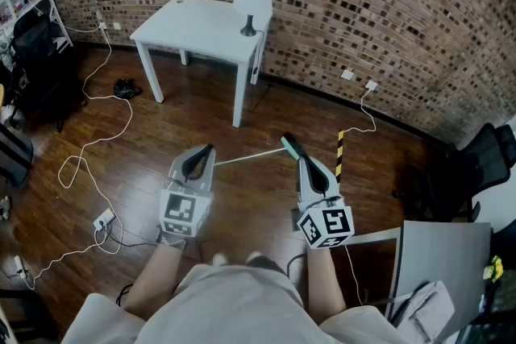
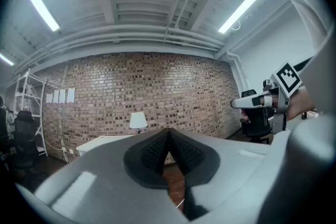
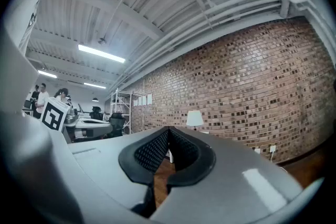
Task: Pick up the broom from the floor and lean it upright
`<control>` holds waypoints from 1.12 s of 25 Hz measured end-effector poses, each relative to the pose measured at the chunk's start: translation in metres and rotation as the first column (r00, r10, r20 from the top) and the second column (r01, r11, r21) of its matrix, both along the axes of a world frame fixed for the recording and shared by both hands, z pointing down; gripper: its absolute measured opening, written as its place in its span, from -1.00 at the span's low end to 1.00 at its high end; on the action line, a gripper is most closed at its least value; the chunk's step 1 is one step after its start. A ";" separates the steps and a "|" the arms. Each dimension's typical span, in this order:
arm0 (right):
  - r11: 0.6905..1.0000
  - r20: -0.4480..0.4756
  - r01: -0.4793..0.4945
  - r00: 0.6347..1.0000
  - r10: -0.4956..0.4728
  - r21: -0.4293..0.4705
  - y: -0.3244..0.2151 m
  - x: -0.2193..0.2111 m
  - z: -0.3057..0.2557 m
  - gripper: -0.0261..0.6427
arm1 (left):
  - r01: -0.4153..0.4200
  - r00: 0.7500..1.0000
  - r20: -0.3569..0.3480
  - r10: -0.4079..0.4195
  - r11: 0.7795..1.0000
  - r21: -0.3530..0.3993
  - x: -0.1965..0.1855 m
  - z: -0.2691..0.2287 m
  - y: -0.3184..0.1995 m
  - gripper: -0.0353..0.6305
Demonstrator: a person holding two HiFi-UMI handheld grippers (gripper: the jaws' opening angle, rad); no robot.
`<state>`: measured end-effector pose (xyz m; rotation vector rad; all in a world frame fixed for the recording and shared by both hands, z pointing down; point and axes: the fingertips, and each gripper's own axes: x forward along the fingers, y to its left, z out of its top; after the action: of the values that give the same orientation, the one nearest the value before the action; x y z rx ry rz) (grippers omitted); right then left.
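your left gripper (image 1: 207, 149) and right gripper (image 1: 303, 160) are both held out level in front of you. each has its jaws pressed together at the tips with nothing between them. that fits a start pose, i'd judge: there is nothing to grab at this height, so closed jaws just keep them out of the way.

the broom (image 1: 246, 158) lies flat on the wood floor (image 1: 169, 133) ahead of you. in the head view its thin pale handle runs between the two gripper tips, and its green end (image 1: 289, 146) shows just beside the right one. neither gripper touches it; it is down on the floor, below them. a short black-and-yellow striped bar (image 1: 339, 152) lies near that end, and whether it belongs to the broom i can't tell.

because the handle lies crosswise to you, the right gripper looks best placed for the pick. you would need to open it, tip it downward and close across the handle.

for leaning, the brick wall (image 1: 387, 4) beyond gives a free stretch to the right of the white table (image 1: 189, 28). watch the white cable (image 1: 93, 173) looping over the floor on your left and the one (image 1: 363, 113) hanging from the wall socket.
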<state>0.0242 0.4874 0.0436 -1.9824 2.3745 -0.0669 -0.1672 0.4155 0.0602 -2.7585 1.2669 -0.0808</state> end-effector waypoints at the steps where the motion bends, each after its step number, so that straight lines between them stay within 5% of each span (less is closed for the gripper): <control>1: 1.000 -0.002 0.000 1.000 0.000 0.004 -0.001 -0.002 -0.001 -0.88 | -0.001 1.000 0.001 0.001 1.000 0.003 -0.002 0.000 -0.001 -0.89; 13: 1.000 0.014 0.014 1.000 -0.014 -0.004 -0.034 -0.005 0.012 -0.88 | 0.015 1.000 0.020 -0.015 0.999 -0.036 -0.012 0.024 -0.020 -0.89; 28: 0.996 0.012 0.094 0.995 -0.094 0.004 -0.228 0.082 0.022 -0.88 | 0.121 0.992 0.040 -0.122 0.993 0.009 0.049 0.027 -0.197 -0.89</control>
<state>0.1063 0.2595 0.0653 -1.8622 2.4580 -0.0784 -0.1177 0.2182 0.0873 -2.6583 1.4209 -0.1416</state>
